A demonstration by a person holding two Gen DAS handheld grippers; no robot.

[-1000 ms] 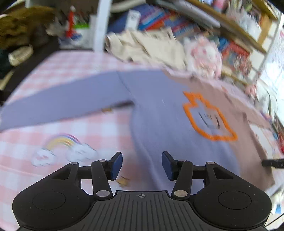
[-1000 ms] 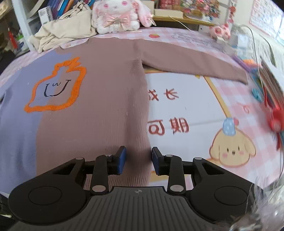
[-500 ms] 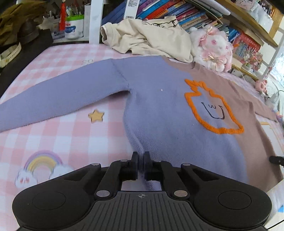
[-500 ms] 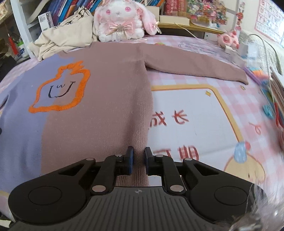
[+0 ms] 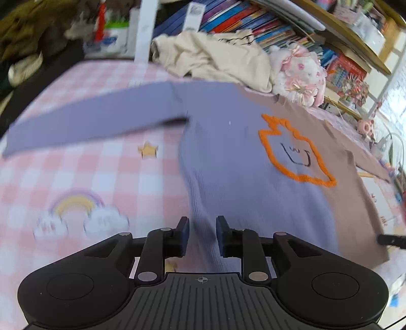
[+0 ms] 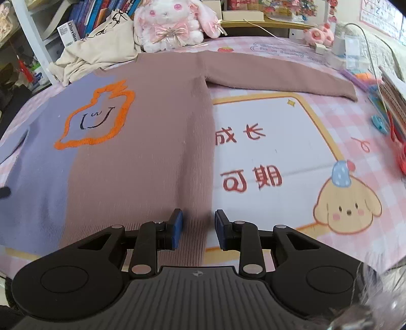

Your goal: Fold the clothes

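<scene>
We see a lavender-and-brown ribbed knit sweater (image 6: 142,157), soft and matt, its fuzzy orange outline (image 6: 99,119) raised. Beneath the sweater lies a smooth pink checked printed cloth (image 5: 106,172). Beyond its collar sits a fluffy white-and-pink plush rabbit (image 6: 172,22) beside crumpled cream cotton fabric (image 5: 215,58).

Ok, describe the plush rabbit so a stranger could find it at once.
Start at the two-colour sweater spread on the pink checked cloth. Just past its neckline, beside the crumpled cream garment, sits the plush rabbit: the only white, fluffy thing there, with pink bows.
</scene>
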